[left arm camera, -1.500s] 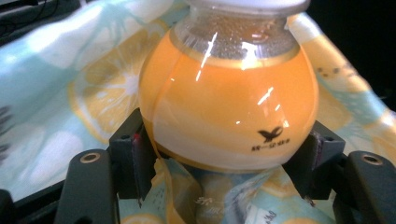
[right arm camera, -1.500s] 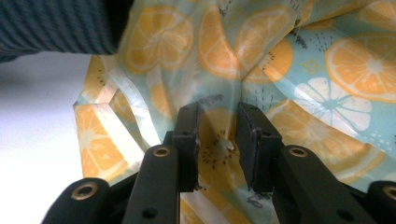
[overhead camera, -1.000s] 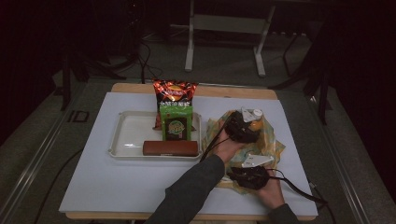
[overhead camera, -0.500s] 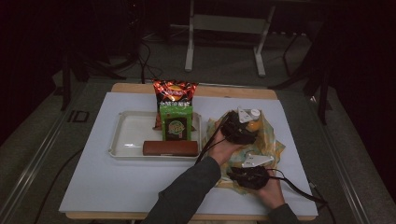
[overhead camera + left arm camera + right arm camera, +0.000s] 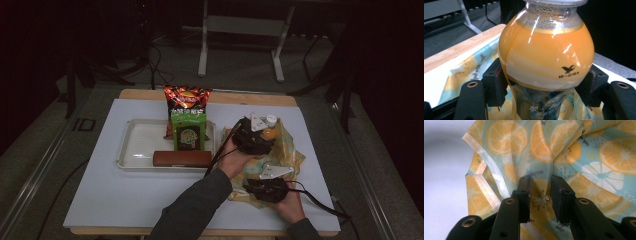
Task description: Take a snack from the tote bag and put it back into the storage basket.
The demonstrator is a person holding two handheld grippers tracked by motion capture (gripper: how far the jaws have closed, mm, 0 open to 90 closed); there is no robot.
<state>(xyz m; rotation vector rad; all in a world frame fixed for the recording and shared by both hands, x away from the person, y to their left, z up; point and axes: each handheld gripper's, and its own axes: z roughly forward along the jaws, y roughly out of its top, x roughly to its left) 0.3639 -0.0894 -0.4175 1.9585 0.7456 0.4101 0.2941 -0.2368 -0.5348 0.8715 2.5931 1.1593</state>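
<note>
Where dim, white tabletop.

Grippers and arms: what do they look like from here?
Both the left gripper and right gripper are black, each topped by a grey three-cornered plate and trailing a black cable. Their jaws are black blocks with round bolts. The left arm wears a dark grey-green sleeve.

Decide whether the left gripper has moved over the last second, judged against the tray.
No. The left gripper, shut on the bottle, sits at the same spot right of the tray.
</note>
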